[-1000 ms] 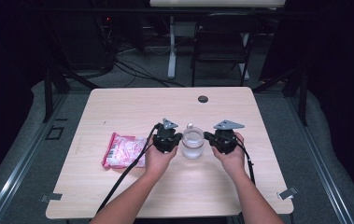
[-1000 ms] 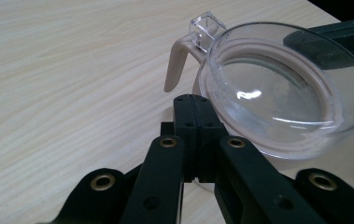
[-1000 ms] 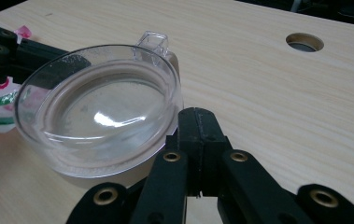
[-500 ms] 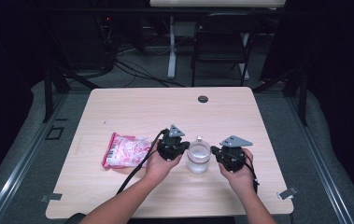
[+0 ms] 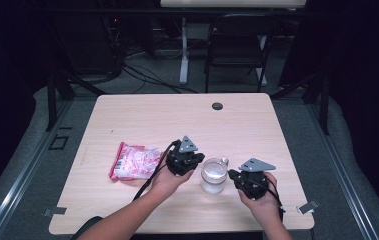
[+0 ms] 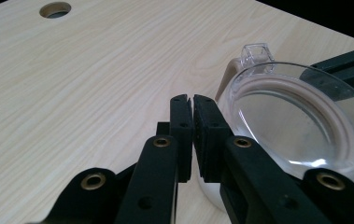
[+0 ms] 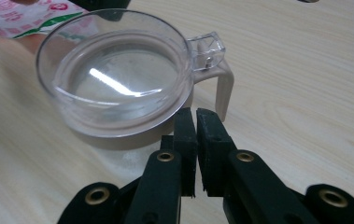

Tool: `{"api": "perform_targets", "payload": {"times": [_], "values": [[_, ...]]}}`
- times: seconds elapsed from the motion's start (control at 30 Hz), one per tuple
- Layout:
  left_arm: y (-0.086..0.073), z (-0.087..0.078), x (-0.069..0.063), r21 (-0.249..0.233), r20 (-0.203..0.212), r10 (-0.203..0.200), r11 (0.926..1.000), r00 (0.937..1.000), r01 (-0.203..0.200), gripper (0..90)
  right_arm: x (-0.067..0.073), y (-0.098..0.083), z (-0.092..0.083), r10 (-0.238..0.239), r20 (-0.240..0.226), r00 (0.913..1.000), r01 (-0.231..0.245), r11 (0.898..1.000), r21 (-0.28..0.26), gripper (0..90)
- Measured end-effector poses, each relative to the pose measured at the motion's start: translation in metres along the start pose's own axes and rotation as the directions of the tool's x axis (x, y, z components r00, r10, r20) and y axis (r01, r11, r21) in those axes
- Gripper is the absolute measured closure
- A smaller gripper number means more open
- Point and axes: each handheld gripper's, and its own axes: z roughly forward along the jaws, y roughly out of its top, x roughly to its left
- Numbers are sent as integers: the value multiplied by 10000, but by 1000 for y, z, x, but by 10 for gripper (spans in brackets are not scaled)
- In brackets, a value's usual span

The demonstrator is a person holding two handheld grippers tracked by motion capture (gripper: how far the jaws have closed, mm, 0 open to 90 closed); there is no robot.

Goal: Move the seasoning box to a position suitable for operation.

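**Claws flank the jar**

Left claw (image 5: 193, 161) and right claw (image 5: 233, 176): jaws nearly together, nothing between them, having just parted slightly. Jar (image 5: 213, 175) stands lidded on the desk (image 5: 257, 125) between them, bag (image 5: 134, 161) leftward. Advice: open wider and square up to the lid before gripping.

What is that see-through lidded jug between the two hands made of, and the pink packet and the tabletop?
The clear round lid looks like glossy hard plastic: it is transparent with a bright glare streak. The jug's beige handle seems matte plastic. The pink and white packet looks like thin crinkled plastic film. The pale table shows printed-looking wood grain, probably smooth laminate.
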Motion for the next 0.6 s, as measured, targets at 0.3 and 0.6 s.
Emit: {"api": "perform_targets", "payload": {"times": [0.3,0.6], "values": [[-17,-30,5,-155,117,-41,9999,9999,43,810,20,-5,3,-205,-253,9995,207,9998,80,839],[-37,-45,9,-399,-232,-223,9990,9995,213,670,37,1,16,-560,-894,9944,524,9977,-418,771]]}}
